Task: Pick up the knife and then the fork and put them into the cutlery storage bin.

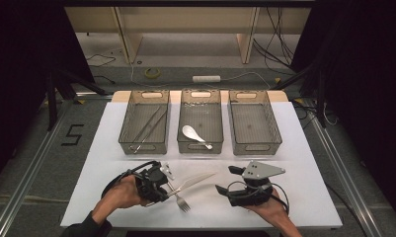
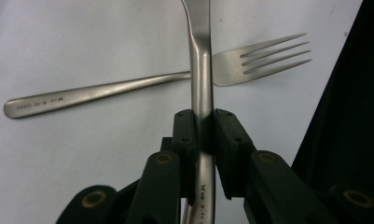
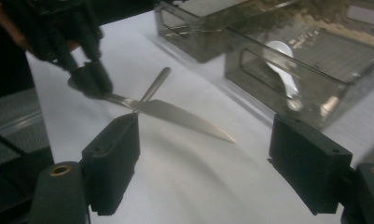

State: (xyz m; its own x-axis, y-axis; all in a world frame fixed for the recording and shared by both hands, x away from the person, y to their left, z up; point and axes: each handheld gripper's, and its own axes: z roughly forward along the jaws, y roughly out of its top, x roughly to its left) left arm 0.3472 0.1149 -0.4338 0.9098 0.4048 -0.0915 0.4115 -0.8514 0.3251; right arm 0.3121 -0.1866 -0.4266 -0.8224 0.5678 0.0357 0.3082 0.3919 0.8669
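The work in hand is judged to be the sorting of cutlery into three clear plastic bins at the far side of the white surface (image 1: 294, 163). Part of it looks done: thin metal sticks, probably chopsticks, lie in the left bin (image 1: 144, 121), and a white ceramic spoon (image 1: 194, 135) lies in the middle bin (image 1: 200, 121). The right bin (image 1: 255, 122) is seen to hold nothing yet. Two pieces are left on the near side: a silver metal table knife (image 2: 201, 70) and a silver metal fork (image 2: 128, 86).

The knife is gripped by the left gripper (image 2: 202, 126), its jaws closed tight on the handle, with the blade pointing away from them. In the right gripper view the blade (image 3: 175, 114) is seen raised a little, aimed toward the bins. The fork lies flat on the surface beneath the knife, crossing it just beyond the jaws, untouched.

The right gripper (image 3: 222, 172) is held near, its jaws spread wide with nothing between them, the knife tip lying ahead of the gap.
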